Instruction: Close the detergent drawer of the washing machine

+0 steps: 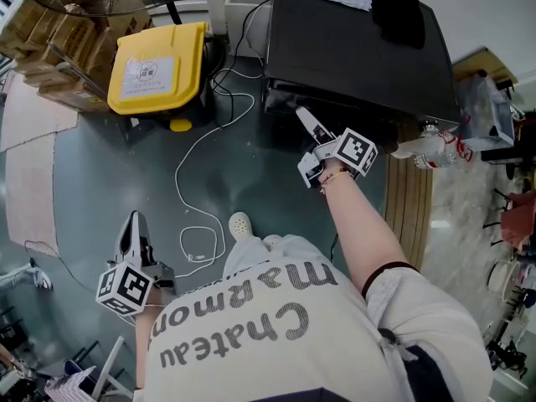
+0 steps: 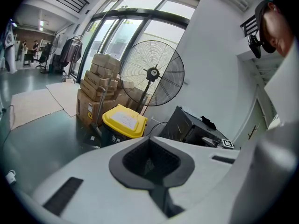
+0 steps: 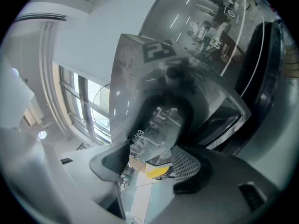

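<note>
The black washing machine stands at the top of the head view. Its detergent drawer is at the front's upper left corner; how far it sticks out I cannot tell. My right gripper points at that corner with its tips right at the drawer. In the right gripper view the glossy drawer front fills the space just ahead of the right gripper, whose jaws stand a little open with its pads against it. My left gripper hangs low at the left, far from the machine, shut and holding nothing.
A yellow-lidded bin stands left of the machine, with cardboard boxes and a floor fan behind it. A white cable loops over the floor. A slatted wooden bench and a plastic bottle are at the machine's right.
</note>
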Motion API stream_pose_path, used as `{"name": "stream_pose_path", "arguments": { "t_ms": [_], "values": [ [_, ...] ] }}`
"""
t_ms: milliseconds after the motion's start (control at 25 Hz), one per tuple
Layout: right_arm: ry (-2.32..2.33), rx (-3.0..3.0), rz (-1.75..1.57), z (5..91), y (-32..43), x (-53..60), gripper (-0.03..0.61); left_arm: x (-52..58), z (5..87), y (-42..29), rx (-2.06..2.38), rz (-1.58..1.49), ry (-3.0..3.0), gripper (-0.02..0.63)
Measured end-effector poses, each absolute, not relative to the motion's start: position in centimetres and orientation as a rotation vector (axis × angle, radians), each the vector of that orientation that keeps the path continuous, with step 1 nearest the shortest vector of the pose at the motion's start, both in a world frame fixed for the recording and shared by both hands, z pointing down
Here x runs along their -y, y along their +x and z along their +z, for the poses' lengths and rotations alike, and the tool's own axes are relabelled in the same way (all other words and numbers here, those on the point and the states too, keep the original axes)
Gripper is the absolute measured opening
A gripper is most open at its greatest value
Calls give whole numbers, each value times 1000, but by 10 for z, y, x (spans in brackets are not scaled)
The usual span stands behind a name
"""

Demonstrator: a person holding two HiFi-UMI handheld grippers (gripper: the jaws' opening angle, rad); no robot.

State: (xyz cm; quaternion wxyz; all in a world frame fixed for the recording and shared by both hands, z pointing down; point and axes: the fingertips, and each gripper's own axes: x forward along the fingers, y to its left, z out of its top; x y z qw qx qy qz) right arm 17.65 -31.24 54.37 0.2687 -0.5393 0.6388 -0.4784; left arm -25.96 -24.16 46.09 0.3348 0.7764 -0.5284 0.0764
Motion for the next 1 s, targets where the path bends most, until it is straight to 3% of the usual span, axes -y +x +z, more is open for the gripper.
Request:
{"name": "stream_pose_path", "arguments": {
  "t_ms": [1000],
  "values": [
    [-1451,-1705,-1296,545,180,324,278,242,463,-256,1386,198,2019,8]
  ]
}}
